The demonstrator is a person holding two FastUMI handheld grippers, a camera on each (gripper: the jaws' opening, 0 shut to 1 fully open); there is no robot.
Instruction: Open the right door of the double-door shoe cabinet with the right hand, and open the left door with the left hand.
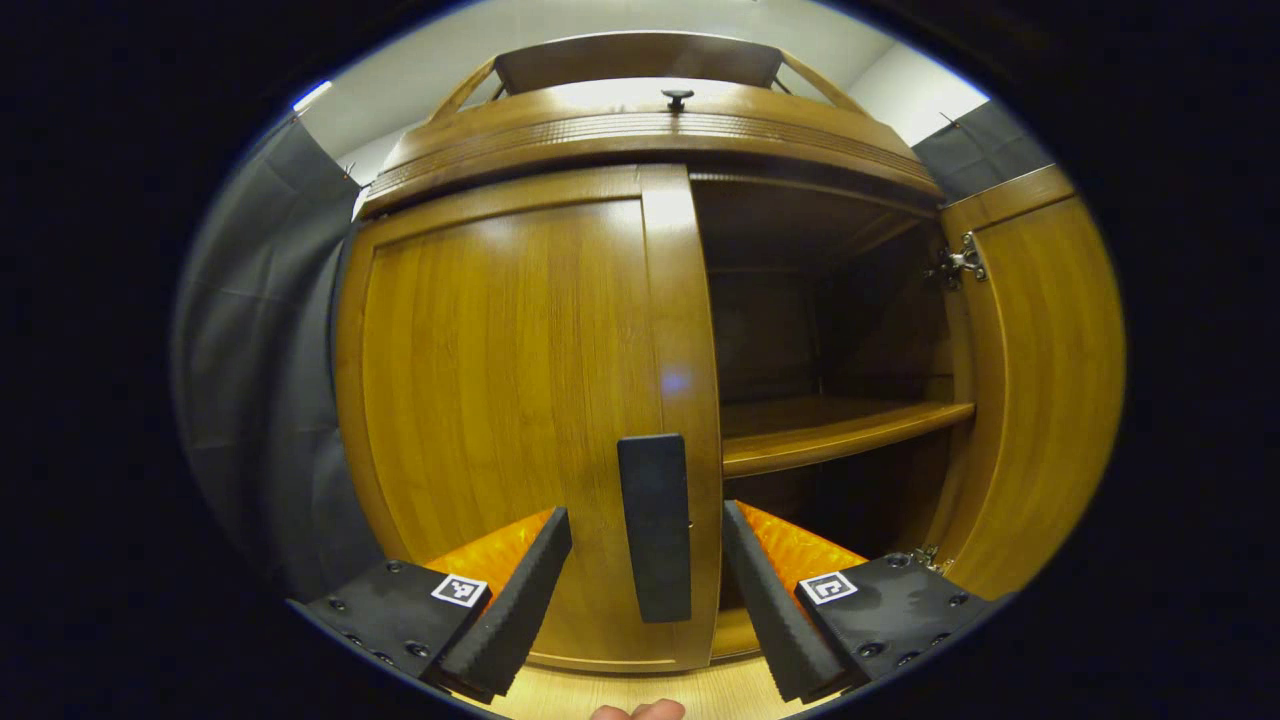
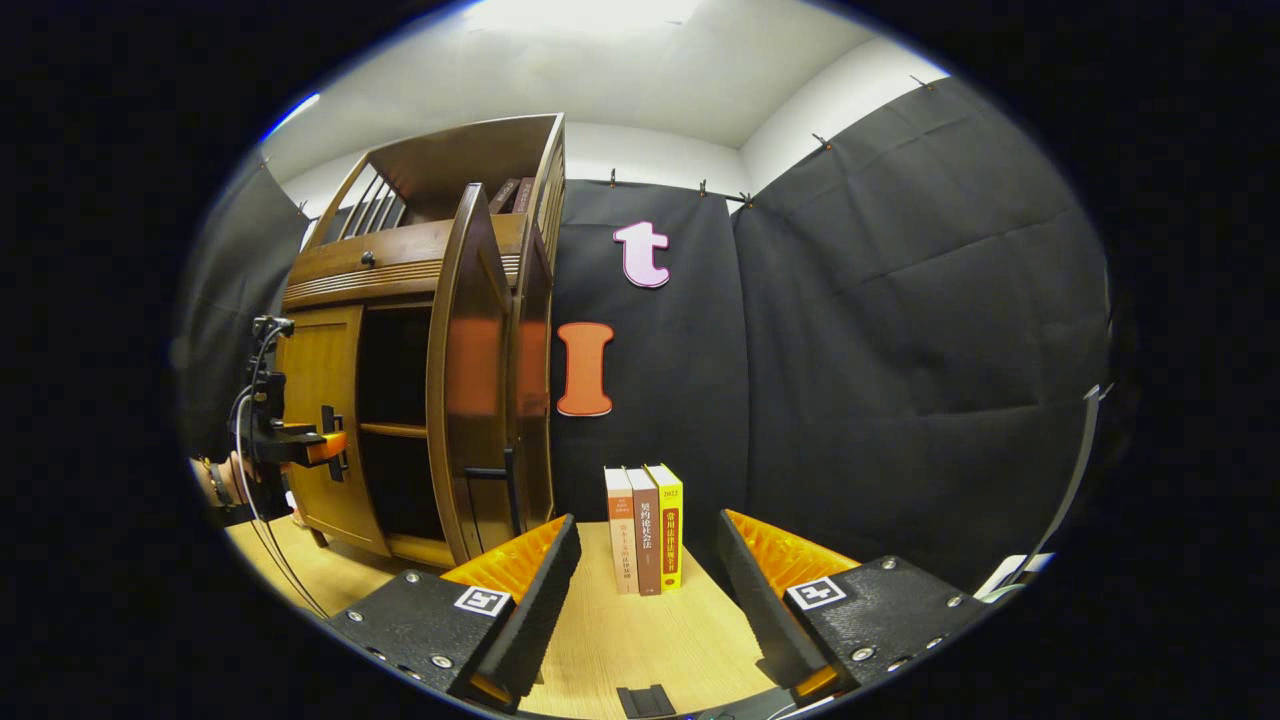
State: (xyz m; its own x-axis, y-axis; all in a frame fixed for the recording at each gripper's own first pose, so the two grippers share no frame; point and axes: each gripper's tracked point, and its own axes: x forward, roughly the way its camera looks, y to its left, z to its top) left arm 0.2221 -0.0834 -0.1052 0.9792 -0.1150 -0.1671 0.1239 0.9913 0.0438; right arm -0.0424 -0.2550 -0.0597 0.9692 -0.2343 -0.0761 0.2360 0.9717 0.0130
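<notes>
The wooden shoe cabinet point(image 1: 640, 130) stands close in front in the left gripper view. Its left door point(image 1: 500, 400) looks closed and carries a black vertical handle point(image 1: 655, 525). My left gripper point(image 1: 647, 515) is open, one finger on each side of that handle with a gap on both sides. The right door point(image 1: 1040, 380) is swung wide open, showing a shelf point(image 1: 830, 425) inside. In the right gripper view the cabinet point(image 2: 400, 270) is off to the left with its right door point(image 2: 470, 390) standing out. My right gripper point(image 2: 648, 525) is open and holds nothing, away from the cabinet.
Three upright books point(image 2: 645, 530) stand on the wooden table point(image 2: 620, 640) against the black cloth wall, just right of the cabinet. A hand holds the left gripper point(image 2: 300, 445) at the left door point(image 2: 320, 430). A small knob point(image 1: 677, 97) sits on the cabinet's top.
</notes>
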